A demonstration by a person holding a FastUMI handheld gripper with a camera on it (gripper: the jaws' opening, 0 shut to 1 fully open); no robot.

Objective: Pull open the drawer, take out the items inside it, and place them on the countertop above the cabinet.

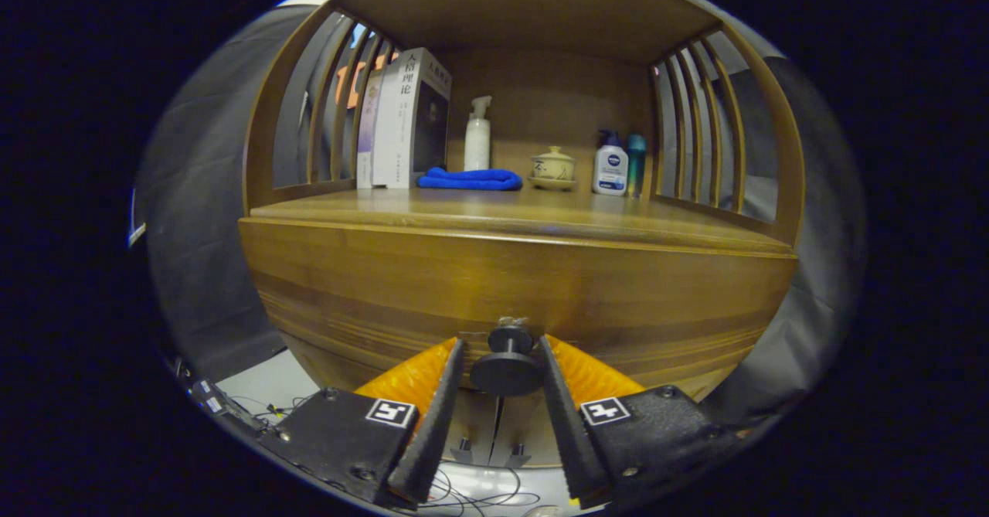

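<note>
Gripper view looks level at the cabinet [518, 285]: its shut drawer front [463, 293] runs long side to side beneath the surface [494, 212]. From that front a knob [508, 370] juts straight toward the hand-held gripper [502, 370], whose fingers flank it, seemingly touching.

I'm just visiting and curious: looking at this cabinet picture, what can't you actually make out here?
- Drawer contents: hidden behind the closed drawer front, gripper view.
- Whether the gripper presses the knob: its fingers flank it closely, but contact is too fine to judge.
- Bottle beside the lotion bottle: partly hidden by it.
- Books: lower corner covered by the blue cloth.
</note>
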